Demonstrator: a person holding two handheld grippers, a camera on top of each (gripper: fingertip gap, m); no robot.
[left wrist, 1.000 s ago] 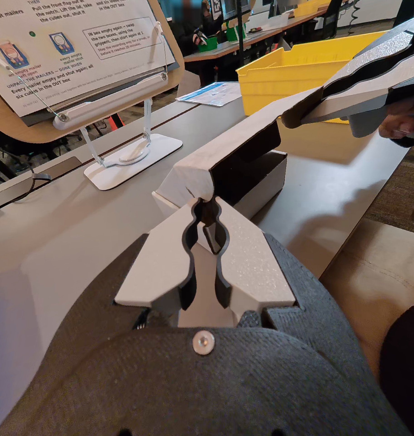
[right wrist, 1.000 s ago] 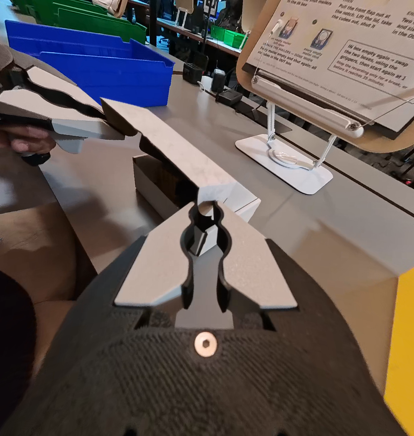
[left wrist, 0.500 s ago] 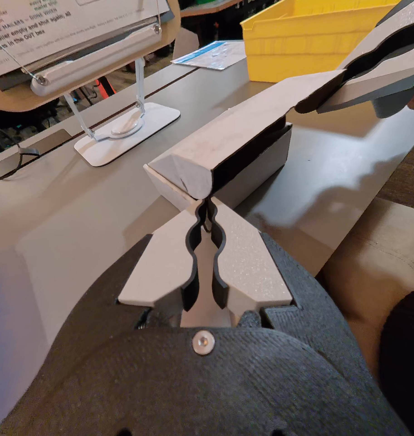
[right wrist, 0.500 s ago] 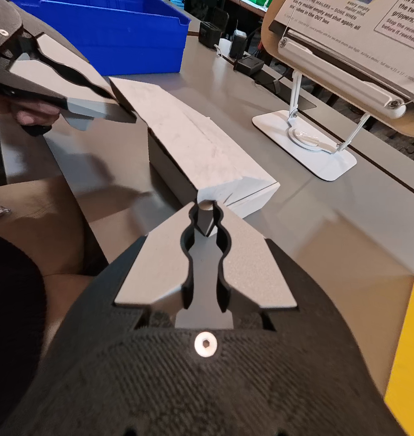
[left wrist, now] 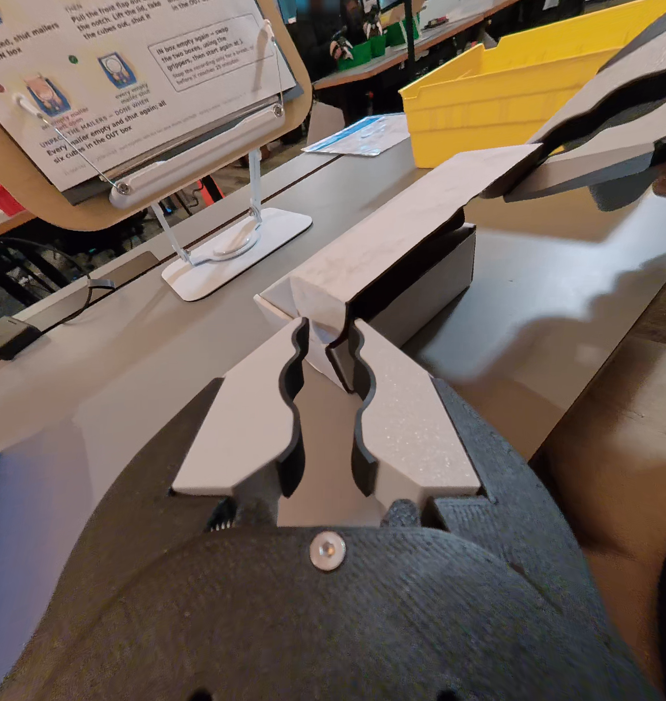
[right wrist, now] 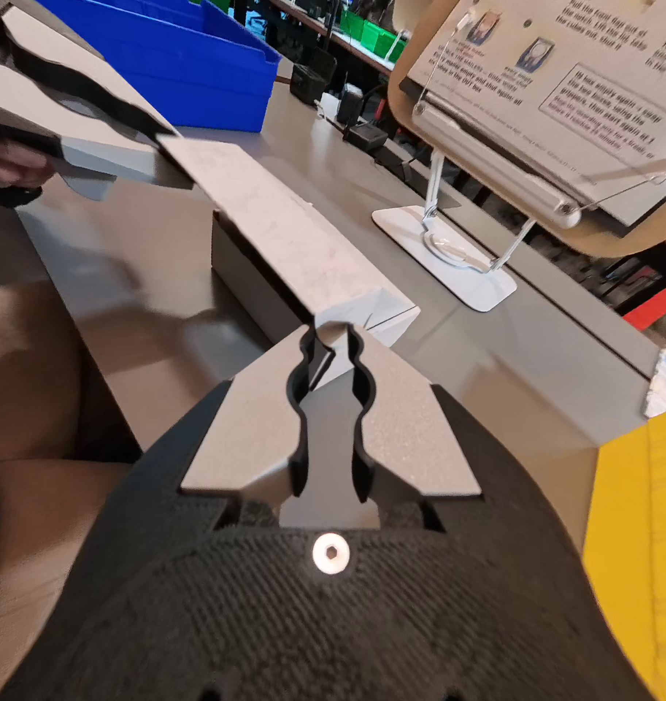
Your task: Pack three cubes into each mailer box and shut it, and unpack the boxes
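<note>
Left gripper (left wrist: 325, 333): one, pinching one end flap of the lid. Right gripper (right wrist: 329, 337): one, pinching the opposite end flap. Mailer box (left wrist: 418, 299): one, white, on the grey table (left wrist: 134, 360), lid partly raised. Bins: one yellow (left wrist: 494, 87), one blue (right wrist: 179, 64). Instruction stand (left wrist: 225, 242): one, behind the box.

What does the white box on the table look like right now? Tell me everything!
The mailer box is long, flat, white cardboard, dark inside, sitting on the grey table. Its lid is nearly down, with a dark gap still showing along the front. The left gripper pinches the lid flap at one end, and the right gripper pinches the other end. What's inside is hidden.
</note>
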